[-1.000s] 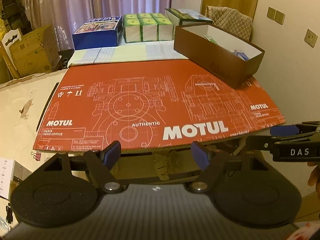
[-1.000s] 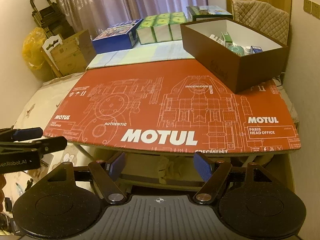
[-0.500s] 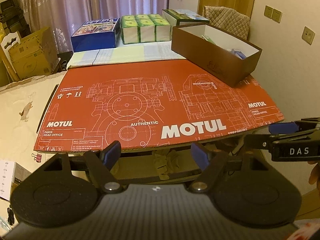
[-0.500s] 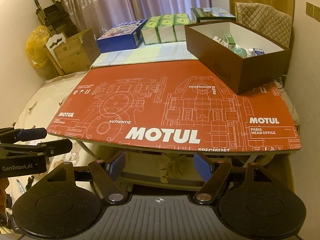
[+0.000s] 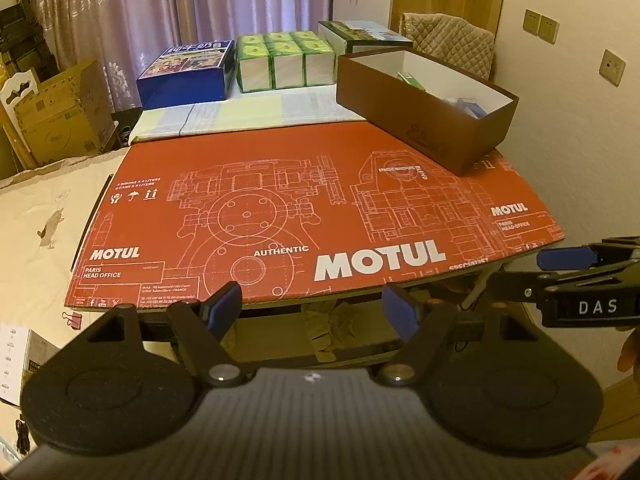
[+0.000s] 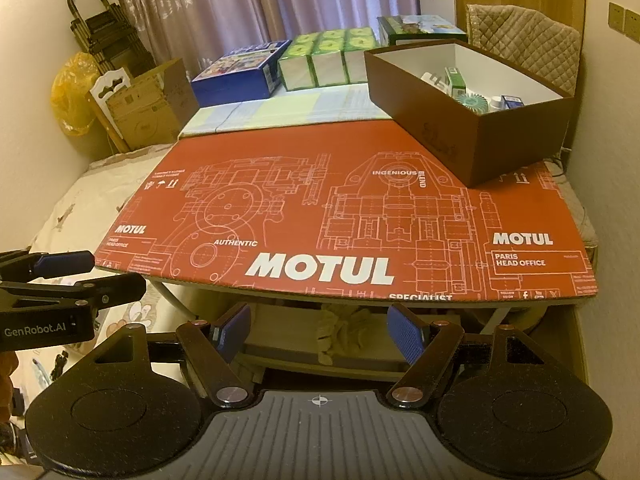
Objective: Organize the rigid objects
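Both claws hang at the near edge of the worktop, angled down toward it, and neither holds anything: the left claw (image 5: 311, 307) has its blue pads spread wide with only air between them, and the right claw (image 6: 318, 330) stands spread the same way. Each shows in the other's view from the side, the right one at the left view's right edge and the left one at the right view's left edge, so they sit beside each other, apart. The red MOTUL cardboard sheet (image 6: 280, 184) covers the worktop and its printed face is bare, which suggests a cleared working surface. The task's things lie in the brown open box (image 6: 448, 128) at the sheet's far right corner: a green carton (image 6: 455, 79), a round teal item (image 6: 472, 102) and a small blue-and-white pack (image 6: 512, 101) are visible inside, with others too small to name. Collected in one container, they look either already tidied or waiting to be taken out; I cannot tell which. Behind the sheet a blue game box (image 5: 188, 66), a block of green tissue packs (image 5: 284, 60) and a green-lidded box (image 5: 360, 36) line the far edge, out of the way.
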